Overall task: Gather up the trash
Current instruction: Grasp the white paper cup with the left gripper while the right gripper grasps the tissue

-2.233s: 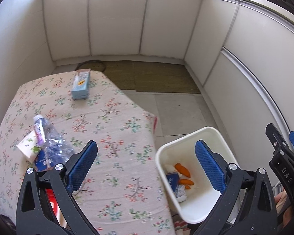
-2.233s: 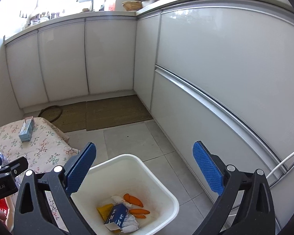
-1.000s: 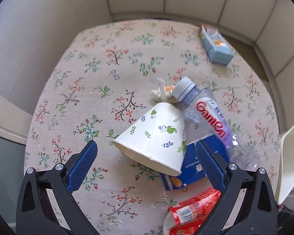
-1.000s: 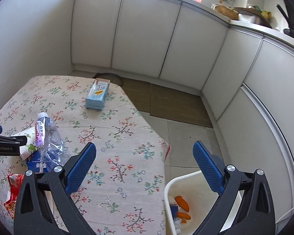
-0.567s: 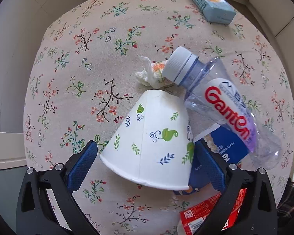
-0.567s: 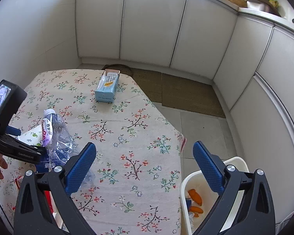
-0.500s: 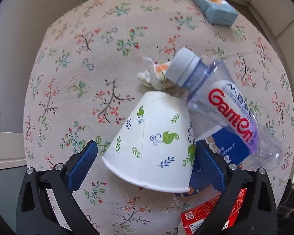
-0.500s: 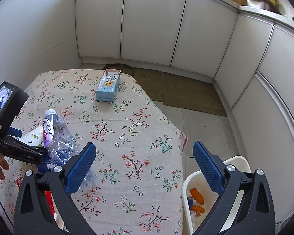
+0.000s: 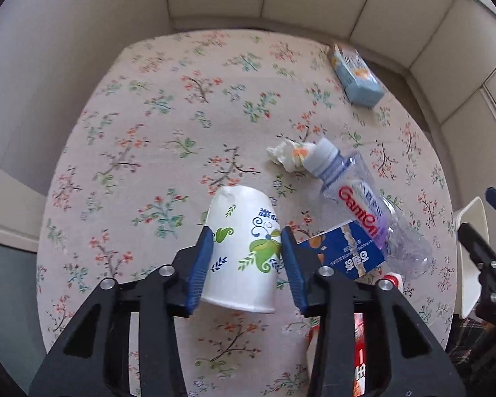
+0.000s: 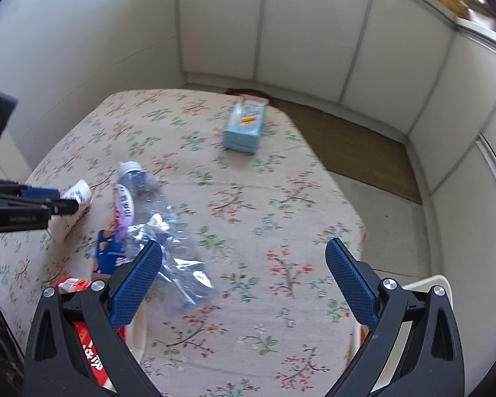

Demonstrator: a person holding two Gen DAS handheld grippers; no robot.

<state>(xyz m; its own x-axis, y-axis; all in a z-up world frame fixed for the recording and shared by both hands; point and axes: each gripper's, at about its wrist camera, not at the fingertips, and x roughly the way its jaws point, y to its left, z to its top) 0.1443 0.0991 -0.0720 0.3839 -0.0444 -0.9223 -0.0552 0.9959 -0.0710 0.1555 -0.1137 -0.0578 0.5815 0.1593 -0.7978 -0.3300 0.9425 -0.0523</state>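
Left gripper fingers closing round conical paper cup (leaf-printed).

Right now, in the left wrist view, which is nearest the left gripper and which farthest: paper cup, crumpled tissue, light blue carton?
1. Paper cup: between the closing left gripper pads.
2. Crumpled tissue: beyond it, mid-table, by the bottle cap.
3. Light blue carton: far right table edge.

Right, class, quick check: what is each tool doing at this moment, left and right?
Left tool: jaws closing on the paper cup, pads pressing its sides.
Right tool: open, holding nothing, above the tablecloth.
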